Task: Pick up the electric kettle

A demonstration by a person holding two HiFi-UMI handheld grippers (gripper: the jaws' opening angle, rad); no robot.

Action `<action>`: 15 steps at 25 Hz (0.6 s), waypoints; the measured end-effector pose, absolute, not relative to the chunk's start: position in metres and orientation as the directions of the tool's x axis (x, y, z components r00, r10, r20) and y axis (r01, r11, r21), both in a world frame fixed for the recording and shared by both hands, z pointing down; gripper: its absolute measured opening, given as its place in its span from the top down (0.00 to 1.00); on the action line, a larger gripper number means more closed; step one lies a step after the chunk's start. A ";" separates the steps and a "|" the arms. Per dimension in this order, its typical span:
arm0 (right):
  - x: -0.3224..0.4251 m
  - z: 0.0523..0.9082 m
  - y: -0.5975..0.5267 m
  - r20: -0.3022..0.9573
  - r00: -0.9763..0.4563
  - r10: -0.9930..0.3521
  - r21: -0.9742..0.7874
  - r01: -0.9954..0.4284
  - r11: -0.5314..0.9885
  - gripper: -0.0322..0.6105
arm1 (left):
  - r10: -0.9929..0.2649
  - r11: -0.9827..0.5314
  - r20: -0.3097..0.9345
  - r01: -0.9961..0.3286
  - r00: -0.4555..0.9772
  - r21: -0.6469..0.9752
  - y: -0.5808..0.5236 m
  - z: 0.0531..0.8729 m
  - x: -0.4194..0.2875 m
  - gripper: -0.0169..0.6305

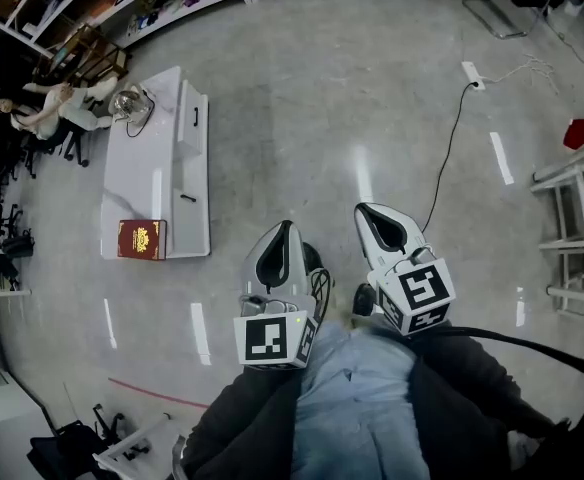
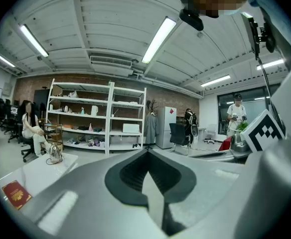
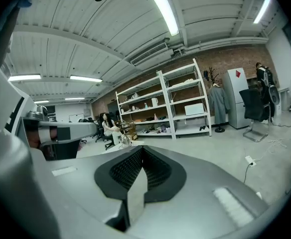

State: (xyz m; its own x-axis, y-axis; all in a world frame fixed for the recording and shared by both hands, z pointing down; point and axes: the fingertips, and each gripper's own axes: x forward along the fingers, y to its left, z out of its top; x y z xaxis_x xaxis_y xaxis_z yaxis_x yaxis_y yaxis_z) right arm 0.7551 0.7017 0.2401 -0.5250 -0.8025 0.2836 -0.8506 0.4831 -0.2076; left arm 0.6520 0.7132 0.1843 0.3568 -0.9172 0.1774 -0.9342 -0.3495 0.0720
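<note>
**Both grippers shut and empty, kettle far off on the white surface**

We stand on the grey floor point(image 1: 372, 98) with both grippers held out in front of us, pointing slightly downward. The left gripper point(image 1: 287, 225) has its jaws pressed together with nothing between them, as the left gripper view shows. The right gripper point(image 1: 364, 209) is the same, its jaws closed and holding nothing.

The electric kettle point(image 1: 124, 103) stands upright at the far end of a long white surface point(image 1: 157, 183), well apart from us and ahead to our left. A dark cord hangs by its base. A red book point(image 1: 142, 238) with a gold emblem lies flat at the near end of that surface. Just beyond the kettle, a seated person point(image 1: 62, 108) is beside the surface's far end.

From the left gripper we see white shelving point(image 2: 100, 116) along the brick back wall. A power strip point(image 1: 473, 75) lies on the floor ahead to our right, its black cable trailing toward us.
</note>
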 end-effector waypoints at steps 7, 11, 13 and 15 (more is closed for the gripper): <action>0.720 0.242 0.643 0.273 -0.544 -0.794 -0.212 -0.839 0.501 0.91 | -0.907 -0.366 0.182 -0.925 0.379 0.104 0.648 0.192 0.624 0.97; 0.699 0.232 0.596 0.263 -0.549 -0.794 -0.203 -0.835 0.511 0.91 | -0.905 -0.377 0.167 -0.919 0.392 0.118 0.601 0.185 0.604 0.97; 0.683 0.229 0.575 0.271 -0.553 -0.788 -0.195 -0.833 0.517 0.91 | -0.906 -0.375 0.160 -0.919 0.391 0.122 0.579 0.181 0.589 0.97; 0.667 0.227 0.556 0.278 -0.560 -0.781 -0.187 -0.829 0.527 0.91 | -0.908 -0.373 0.152 -0.919 0.390 0.126 0.559 0.177 0.575 0.97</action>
